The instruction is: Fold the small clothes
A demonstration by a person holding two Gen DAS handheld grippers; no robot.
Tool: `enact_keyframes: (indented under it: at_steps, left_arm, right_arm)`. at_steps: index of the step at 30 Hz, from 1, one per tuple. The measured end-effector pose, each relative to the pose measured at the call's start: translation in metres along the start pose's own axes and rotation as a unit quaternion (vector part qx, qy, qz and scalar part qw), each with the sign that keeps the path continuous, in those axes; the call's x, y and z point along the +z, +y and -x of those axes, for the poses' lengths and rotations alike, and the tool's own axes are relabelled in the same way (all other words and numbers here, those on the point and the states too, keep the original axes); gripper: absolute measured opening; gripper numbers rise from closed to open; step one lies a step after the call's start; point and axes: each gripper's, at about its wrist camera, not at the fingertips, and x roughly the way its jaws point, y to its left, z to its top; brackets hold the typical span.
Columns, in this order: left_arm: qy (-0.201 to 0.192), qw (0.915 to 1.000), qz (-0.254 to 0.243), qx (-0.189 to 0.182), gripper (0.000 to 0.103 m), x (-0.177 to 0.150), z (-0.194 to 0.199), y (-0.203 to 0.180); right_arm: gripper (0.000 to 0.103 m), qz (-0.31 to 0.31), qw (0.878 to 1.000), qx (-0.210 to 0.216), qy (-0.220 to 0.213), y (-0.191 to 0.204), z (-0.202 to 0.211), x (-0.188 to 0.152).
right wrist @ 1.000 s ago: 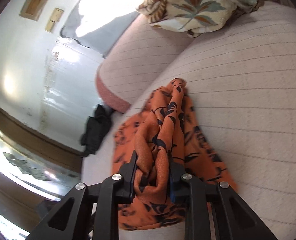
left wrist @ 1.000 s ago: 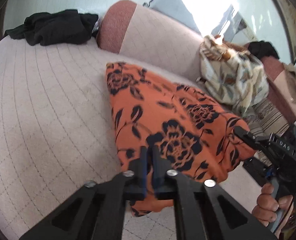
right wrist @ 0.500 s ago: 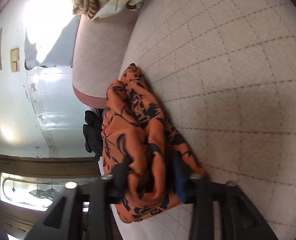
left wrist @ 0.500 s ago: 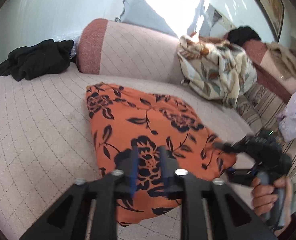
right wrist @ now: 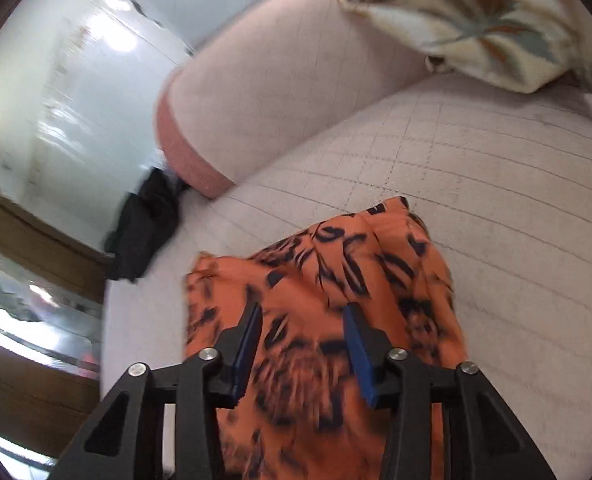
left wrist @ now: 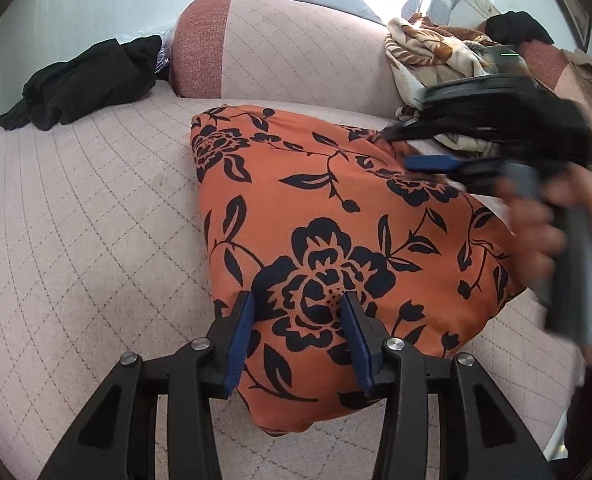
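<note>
1. The orange floral garment is lying folded on the quilted sofa seat.
2. The left tool is opening, gripping nothing.
3. The right tool is closing over blurred cloth, pads apart, its hand smeared.

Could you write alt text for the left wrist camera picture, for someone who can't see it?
An orange garment with black flowers lies folded on a pale quilted sofa. The left gripper hovers above its near end, jaws opening, gripping nothing. The blurred right gripper, held in a hand, is over its far corner.
</note>
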Motion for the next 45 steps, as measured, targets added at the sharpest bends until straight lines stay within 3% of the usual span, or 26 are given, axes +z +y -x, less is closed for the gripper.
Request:
enact_keyframes:
  at_steps: [1,3,6,9,15,17,19,22,26,28,31,34,36,41,45]
  left_arm:
    - [-0.001,1.0,-0.001,-0.003,0.046,-0.002,0.0,0.001]
    - [0.0,0.9999,-0.01,0.002,0.046,-0.003,-0.002,0.0]
    - [0.001,0.9999,-0.01,0.004,0.046,-0.001,0.002,0.001]
    - [-0.004,0.9999,0.011,0.002,0.046,0.0,0.01,0.007]
    - [-0.016,0.9973,0.023,0.067,0.046,-0.004,0.023,0.019]
    - [0.011,0.9966,0.023,0.079,0.047,-0.011,0.012,0.02]
    - [0.006,0.9965,0.034,0.076,0.047,-0.012,0.013,0.021]
    - [0.001,0.9963,0.015,0.085,0.047,-0.01,0.017,0.017]
    - [0.007,0.9969,0.042,0.066,0.047,-0.011,0.015,0.025]
    - [0.007,0.9969,0.038,0.068,0.048,-0.011,0.015,0.025]
    - [0.007,0.9969,0.034,0.07,0.048,-0.01,0.012,0.022]
    - [0.006,0.9969,0.033,0.071,0.049,-0.011,0.012,0.022]
    - [0.005,0.9969,0.03,0.072,0.05,-0.01,0.011,0.023]
    - [0.007,0.997,0.033,0.07,0.051,-0.008,0.011,0.027]
    - [0.004,0.9967,0.031,0.075,0.051,-0.009,0.011,0.026]
  right_arm:
    - [0.038,-0.011,0.999,-0.035,0.024,-0.004,-0.027,0.009]
    - [0.038,-0.024,0.998,-0.039,0.041,-0.011,-0.053,0.02]
    - [0.038,-0.062,0.998,-0.018,0.024,-0.01,-0.04,0.035]
    - [0.039,-0.027,0.999,0.018,-0.009,-0.005,-0.002,0.028]
    - [0.039,0.055,0.998,0.003,0.012,-0.01,0.061,-0.052]
    - [0.039,0.084,0.995,-0.032,0.032,-0.02,0.061,-0.083]
    - [0.038,0.102,0.992,-0.053,0.044,-0.03,0.05,-0.099]
    - [0.041,0.112,0.99,-0.068,0.048,-0.011,0.058,-0.086]
    - [0.041,0.158,0.987,-0.015,0.016,0.054,0.058,-0.051]
    - [0.041,0.176,0.984,-0.005,0.029,0.082,0.031,-0.036]
    - [0.041,0.162,0.983,0.014,0.086,0.111,-0.029,-0.015]
    - [0.041,0.156,0.98,0.0,0.125,0.12,-0.09,-0.006]
    - [0.039,0.15,0.981,-0.02,0.119,0.116,-0.118,-0.003]
    - [0.039,0.107,0.991,0.035,0.072,0.11,-0.086,0.012]
    - [0.039,0.125,0.991,0.019,0.043,0.089,-0.029,0.004]
